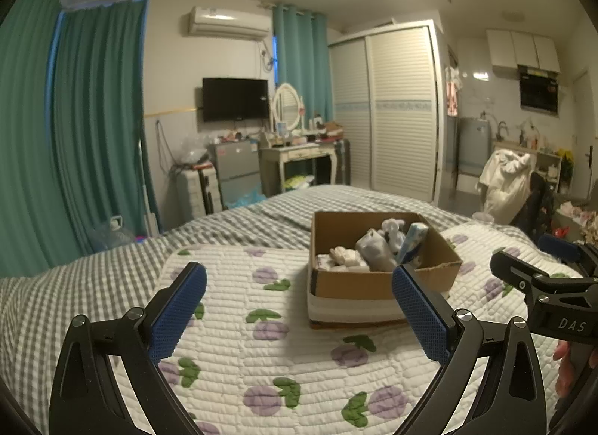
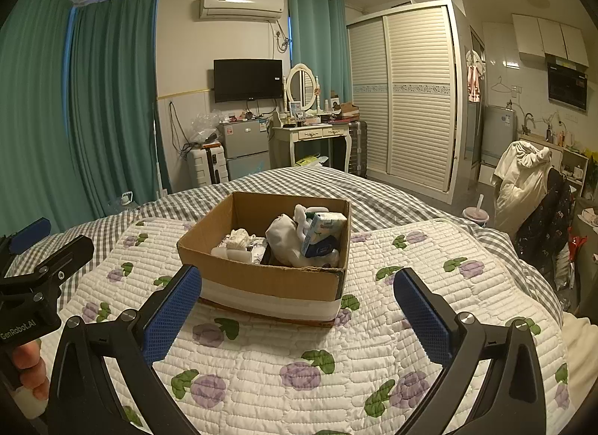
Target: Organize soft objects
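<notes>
1. Both claws hang over the bed with nothing in them. The left claw (image 1: 299, 304) has its blue pads spread wide, and the right claw (image 2: 297, 308) is spread just as wide; neither touches anything.

2. The soft things already sit in the cardboard box (image 2: 269, 278), which rests on the flowered quilt (image 2: 336, 360). No loose soft item shows on the quilt around the box, so I judge the sorting to be near its end or the box contents to be the next concern.

3. Inside the box, seen from the right claw, a pale cloth bundle (image 2: 286, 240) leans against a blue-and-white tissue pack (image 2: 321, 235), with small folded white pieces (image 2: 239, 240) on the left side of the box floor.

4. Relative to the right claw, the box lies straight ahead and slightly left, its near wall just beyond the left pad. Relative to the left claw, the box (image 1: 358, 281) lies ahead and to the right, its near corner just behind the right pad.

5. To do the step well, if an item is to be taken or tidied, come down from above the open top, not across the cardboard rim, which would tip or push the light box.

6. Pinch cloth by a raised fold, gently; soft goods slip and drag their neighbours.

7. The claws are close side by side, so move one at a time.
</notes>
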A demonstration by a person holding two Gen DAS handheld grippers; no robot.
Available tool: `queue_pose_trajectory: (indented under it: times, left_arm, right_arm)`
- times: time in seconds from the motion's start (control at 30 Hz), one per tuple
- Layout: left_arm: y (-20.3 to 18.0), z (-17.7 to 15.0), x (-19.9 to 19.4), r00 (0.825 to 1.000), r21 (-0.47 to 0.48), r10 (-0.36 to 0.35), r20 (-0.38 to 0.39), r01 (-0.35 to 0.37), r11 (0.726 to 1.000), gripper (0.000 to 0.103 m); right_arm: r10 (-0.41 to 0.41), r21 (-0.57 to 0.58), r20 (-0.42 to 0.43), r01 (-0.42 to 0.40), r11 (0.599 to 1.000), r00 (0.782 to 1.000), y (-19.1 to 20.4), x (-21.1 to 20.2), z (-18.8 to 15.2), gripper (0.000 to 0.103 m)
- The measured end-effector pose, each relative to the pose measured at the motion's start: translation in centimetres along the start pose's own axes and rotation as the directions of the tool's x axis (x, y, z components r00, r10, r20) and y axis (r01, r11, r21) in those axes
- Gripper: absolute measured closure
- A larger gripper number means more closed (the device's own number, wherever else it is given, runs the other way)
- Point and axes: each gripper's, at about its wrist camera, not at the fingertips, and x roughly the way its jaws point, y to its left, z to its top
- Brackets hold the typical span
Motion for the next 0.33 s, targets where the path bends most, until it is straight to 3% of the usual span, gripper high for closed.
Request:
queue_pose_trajectory:
  times: [0.33]
  left_arm:
    - [0.24, -0.01, -0.13, 1.0, -0.012, -0.012, -0.004, 0.012, 1.0, 0.002]
  right_arm:
    - [-0.001, -0.003, -0.004, 0.001, 1.0, 1.0, 0.03, -0.03, -0.04, 0.0]
